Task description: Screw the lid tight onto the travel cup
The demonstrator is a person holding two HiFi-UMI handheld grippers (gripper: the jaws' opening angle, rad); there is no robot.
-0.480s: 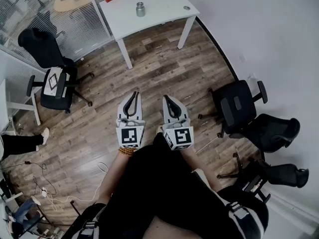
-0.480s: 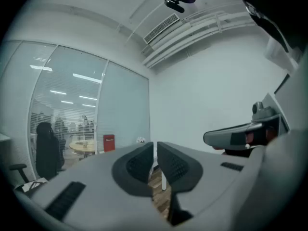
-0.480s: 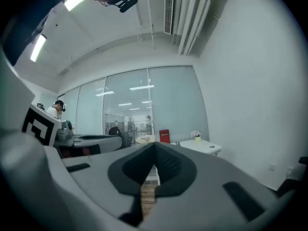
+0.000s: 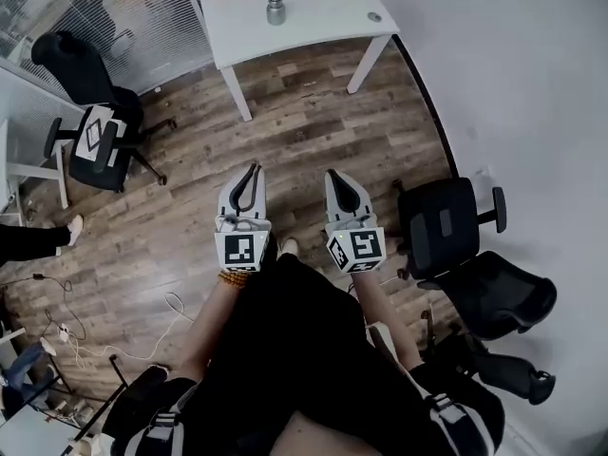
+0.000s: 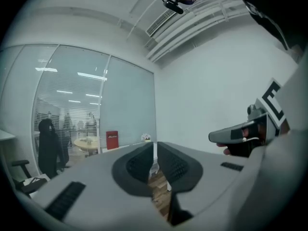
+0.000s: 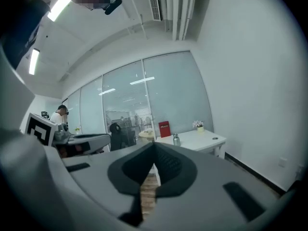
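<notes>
The metal travel cup (image 4: pixel 275 9) stands upright on the white table (image 4: pixel 313 27) at the far end of the room. Its small round lid (image 4: pixel 374 17) lies apart from it near the table's right corner. In the right gripper view the cup (image 6: pixel 176 139) and the lid (image 6: pixel 215 138) show small and far off. My left gripper (image 4: pixel 254 169) and right gripper (image 4: pixel 334 174) are held side by side over the wooden floor, well short of the table. Both are shut with nothing between their jaws. In their own views, the left gripper (image 5: pixel 154 149) and the right gripper (image 6: pixel 153 149) have their pads together.
Black office chairs stand at the left (image 4: pixel 90 131) and at the right (image 4: pixel 446 221). A red box (image 6: pixel 164 129) and a small flower pot (image 6: pixel 198 126) sit at the table's far side. Cables (image 4: pixel 57 331) lie on the floor at the left. A white wall runs along the right.
The head view has shifted, so the table sits higher and further right in the frame. The two grippers are a little further apart. Both stay shut.
</notes>
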